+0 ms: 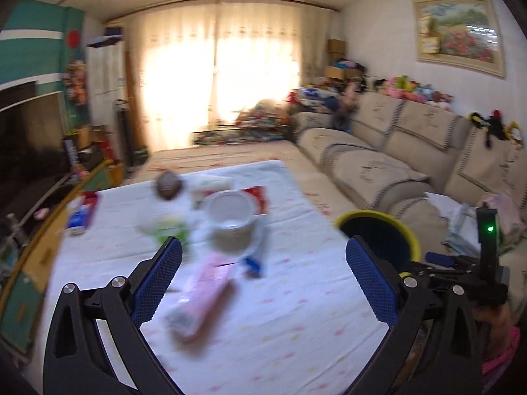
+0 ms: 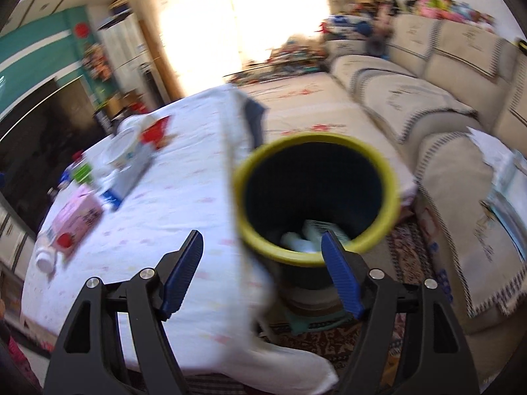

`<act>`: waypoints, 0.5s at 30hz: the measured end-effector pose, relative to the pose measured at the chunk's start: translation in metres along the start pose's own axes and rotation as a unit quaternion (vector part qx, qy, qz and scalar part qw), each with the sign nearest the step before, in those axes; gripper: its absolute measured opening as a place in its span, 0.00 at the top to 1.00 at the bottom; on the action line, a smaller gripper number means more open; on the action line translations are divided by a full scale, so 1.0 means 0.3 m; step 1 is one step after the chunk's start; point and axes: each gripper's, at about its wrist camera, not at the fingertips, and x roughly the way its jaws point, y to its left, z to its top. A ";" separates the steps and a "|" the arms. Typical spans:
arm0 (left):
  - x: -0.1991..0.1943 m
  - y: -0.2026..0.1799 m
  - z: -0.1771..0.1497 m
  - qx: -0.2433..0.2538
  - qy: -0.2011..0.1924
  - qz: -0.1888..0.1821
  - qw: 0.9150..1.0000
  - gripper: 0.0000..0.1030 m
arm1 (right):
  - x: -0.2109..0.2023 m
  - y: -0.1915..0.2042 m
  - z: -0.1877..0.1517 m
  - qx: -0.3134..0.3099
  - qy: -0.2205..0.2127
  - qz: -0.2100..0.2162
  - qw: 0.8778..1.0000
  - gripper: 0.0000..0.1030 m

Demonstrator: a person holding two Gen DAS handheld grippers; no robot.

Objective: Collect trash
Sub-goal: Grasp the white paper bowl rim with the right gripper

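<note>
Trash run underway, both grippers empty
Bin (image 2: 318, 197) holds some items; pink carton (image 1: 201, 296), tub (image 1: 230, 220) etc. left on table (image 1: 296, 329). L gripper (image 1: 263, 279) & R gripper (image 2: 263, 273) spread wide.

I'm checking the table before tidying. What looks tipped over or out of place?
The pink carton lies flat on the white tablecloth rather than upright, nearest the open left gripper. Blur hides finer detail.

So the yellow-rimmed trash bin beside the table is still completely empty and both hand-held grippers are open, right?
Not quite: the right wrist view shows the yellow-rimmed trash bin already holding some pale items at its bottom. Both the left hand-held gripper and the right hand-held gripper are open.
</note>
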 end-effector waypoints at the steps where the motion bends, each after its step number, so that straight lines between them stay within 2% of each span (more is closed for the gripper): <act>1: -0.026 0.044 -0.013 -0.007 -0.003 0.020 1.000 0.05 | 0.014 0.037 0.013 -0.010 0.001 0.008 1.000 0.32; 3: -0.066 0.132 -0.043 -0.024 -0.003 0.044 0.999 0.05 | 0.041 0.116 0.046 -0.028 0.000 0.022 0.999 0.32; 8: -0.113 0.311 -0.105 -0.070 0.003 0.076 0.995 0.05 | 0.114 0.312 0.163 -0.074 -0.006 0.046 0.996 0.32; 15: -0.143 0.415 -0.159 -0.096 0.000 0.087 0.992 0.05 | 0.276 0.597 0.325 -0.138 -0.005 0.078 0.987 0.30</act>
